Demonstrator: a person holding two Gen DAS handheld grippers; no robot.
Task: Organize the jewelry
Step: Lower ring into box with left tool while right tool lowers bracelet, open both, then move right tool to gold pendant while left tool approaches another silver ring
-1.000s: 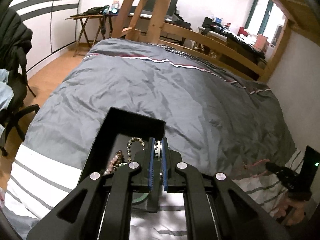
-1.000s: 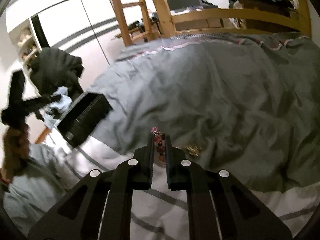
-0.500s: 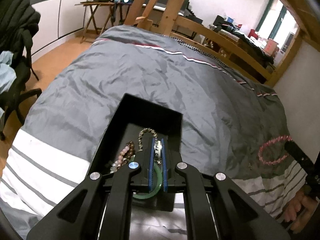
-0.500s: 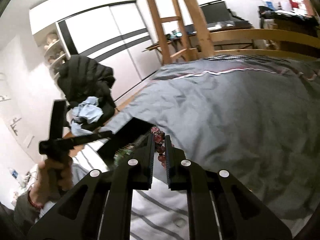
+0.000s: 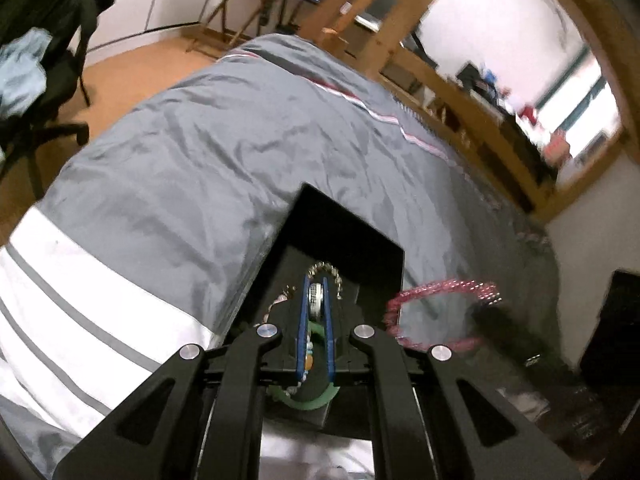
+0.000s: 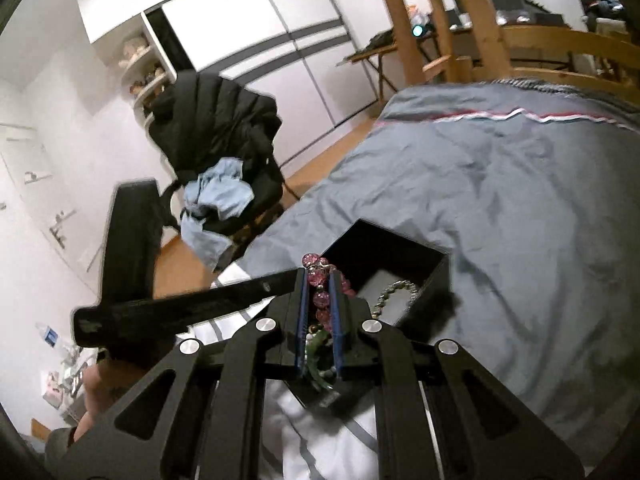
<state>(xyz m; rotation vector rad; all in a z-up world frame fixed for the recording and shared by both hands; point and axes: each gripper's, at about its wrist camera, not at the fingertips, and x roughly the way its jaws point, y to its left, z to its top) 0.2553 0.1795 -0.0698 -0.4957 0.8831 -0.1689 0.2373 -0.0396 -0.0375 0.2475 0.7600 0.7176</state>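
An open black jewelry box (image 5: 340,236) (image 6: 384,248) lies on the grey bed cover. Inside are a green bangle (image 5: 316,402), a pale bead chain (image 5: 334,276) (image 6: 390,292) and other beads. My left gripper (image 5: 316,280) is shut over the box on a small white-labelled piece. My right gripper (image 6: 318,276) is shut on a pink bead bracelet (image 6: 320,300) and holds it over the box's near edge. In the left wrist view the bracelet (image 5: 432,292) hangs as a blurred pink loop just right of the box.
A grey duvet with white stripes (image 5: 80,280) covers the bed. A wooden bed frame and ladder (image 5: 384,12) stand behind. A chair with a black jacket and blue cloth (image 6: 216,160) stands on the floor at left.
My right gripper has carried the pink bracelet left from the open duvet to the box. The left gripper has come closer over the box and stays shut.
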